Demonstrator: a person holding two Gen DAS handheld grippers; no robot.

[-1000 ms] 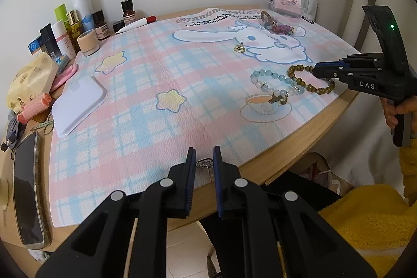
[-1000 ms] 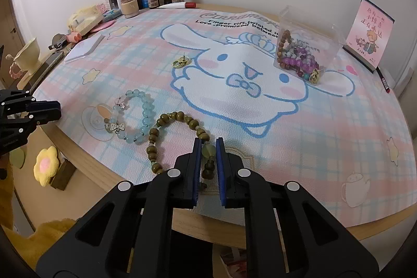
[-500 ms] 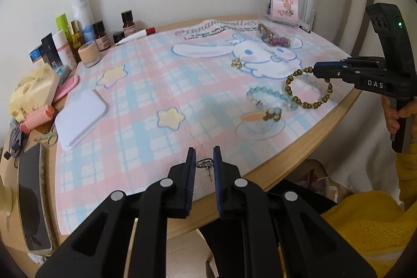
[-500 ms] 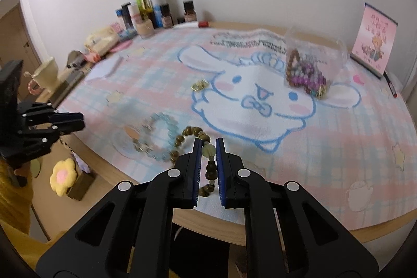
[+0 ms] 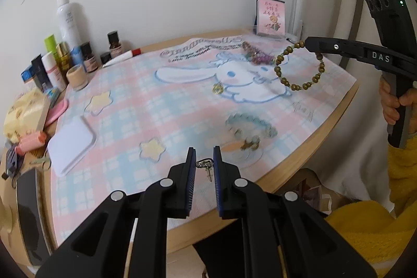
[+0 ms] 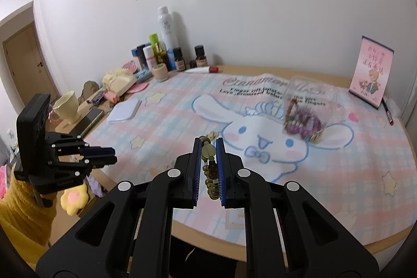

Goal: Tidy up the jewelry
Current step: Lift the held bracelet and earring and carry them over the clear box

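My right gripper [image 6: 209, 145] is shut on a brown bead bracelet [image 5: 299, 67] and holds it in the air above the mat; the loop hangs from its tips [image 5: 308, 44] in the left wrist view. My left gripper [image 5: 204, 156] is shut on a small metal earring [image 5: 206, 165] near the table's front edge. A pale blue bead bracelet [image 5: 250, 123] and a gold earring [image 5: 217, 87] lie on the mat. A clear plastic box [image 6: 307, 108] with several bracelets stands at the back right of the mat.
A pink and blue checked mat [image 5: 156, 106] covers the round wooden table [image 5: 325, 124]. Bottles and jars [image 5: 70, 48] stand at the back left. A white pad [image 5: 70, 145] and a phone [image 5: 28, 212] lie at the left. A card stand [image 6: 371, 74] is at the back right.
My right gripper has lifted the brown bracelet off the mat and up into the air. My left gripper has stayed shut on the earring and pulled back a little.
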